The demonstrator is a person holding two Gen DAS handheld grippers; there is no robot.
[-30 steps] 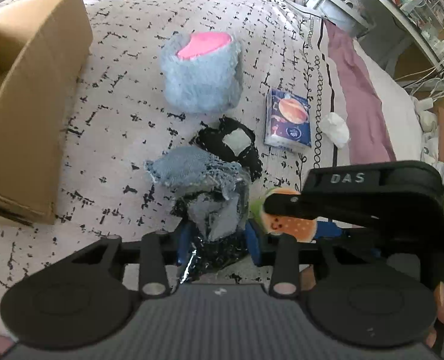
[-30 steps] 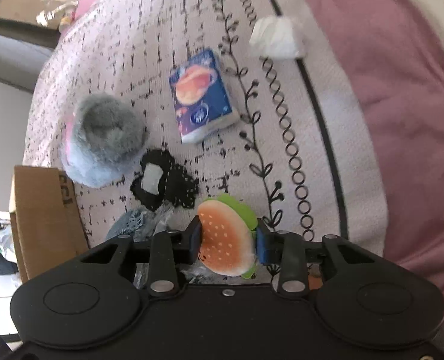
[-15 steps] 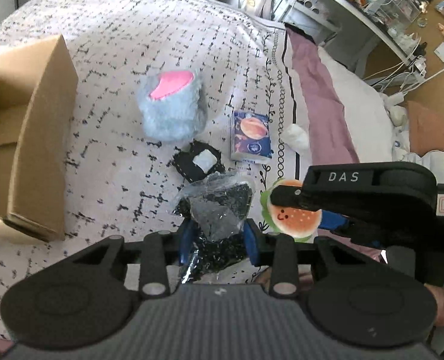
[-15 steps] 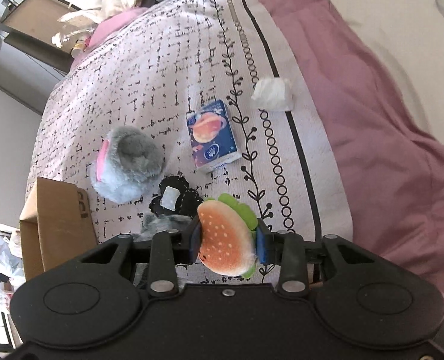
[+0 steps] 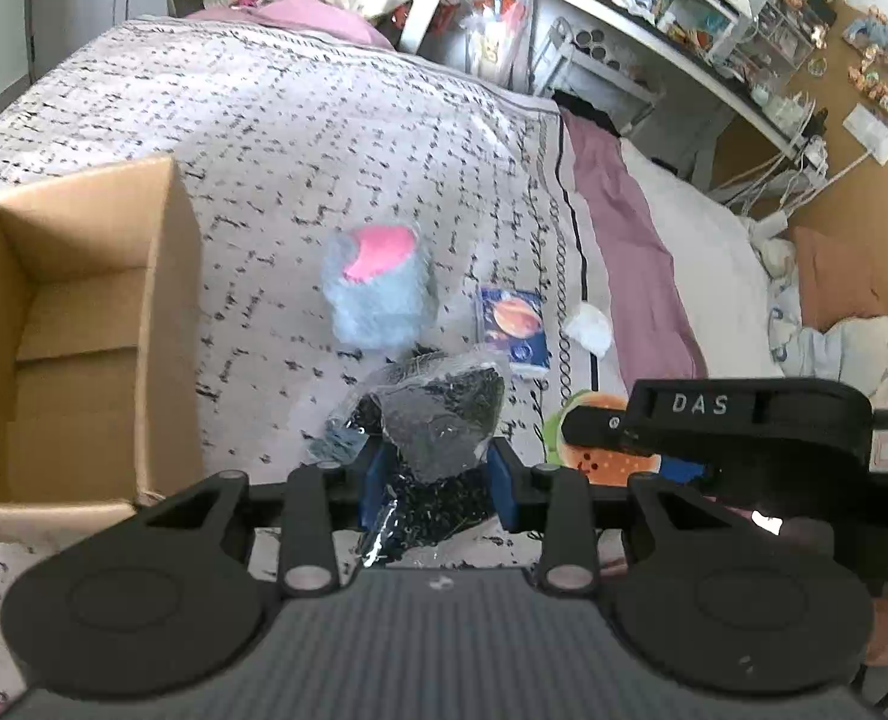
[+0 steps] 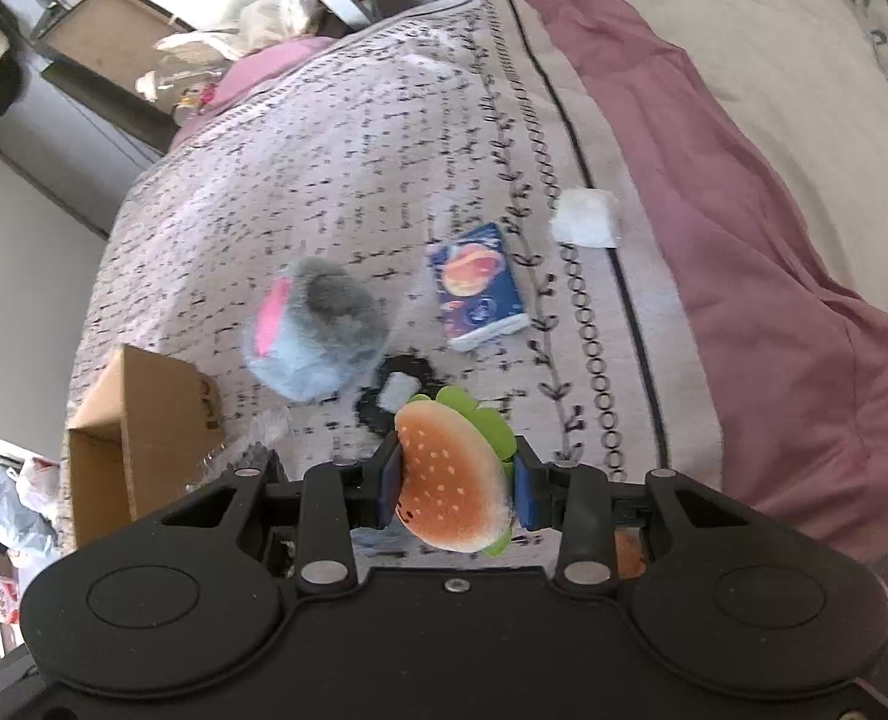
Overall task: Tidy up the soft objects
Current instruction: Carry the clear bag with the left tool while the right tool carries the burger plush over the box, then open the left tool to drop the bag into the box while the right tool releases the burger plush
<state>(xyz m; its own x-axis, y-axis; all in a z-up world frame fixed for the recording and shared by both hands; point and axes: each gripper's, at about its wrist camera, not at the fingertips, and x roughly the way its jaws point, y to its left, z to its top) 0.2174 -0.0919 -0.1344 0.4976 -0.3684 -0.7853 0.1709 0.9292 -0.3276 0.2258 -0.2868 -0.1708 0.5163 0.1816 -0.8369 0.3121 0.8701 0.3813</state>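
Observation:
My left gripper (image 5: 435, 468) is shut on a clear plastic bag of dark fabric (image 5: 438, 414) and holds it above the bed. My right gripper (image 6: 456, 480) is shut on a plush hamburger (image 6: 450, 480), which also shows in the left wrist view (image 5: 594, 438) at the right. An open cardboard box (image 5: 78, 324) stands on the bed at the left; it also shows in the right wrist view (image 6: 144, 426). A fluffy blue and pink plush (image 5: 378, 288) lies on the bed beyond both grippers.
A blue tissue pack (image 5: 513, 330) and a white crumpled wad (image 5: 588, 327) lie to the right of the plush. A black lace patch (image 6: 393, 393) lies below it. A purple blanket (image 6: 744, 240) covers the right side. Cluttered shelves (image 5: 654, 0) stand behind the bed.
Both grippers have risen away from the bed with the bag and the hamburger held. The box has come more into view at the left.

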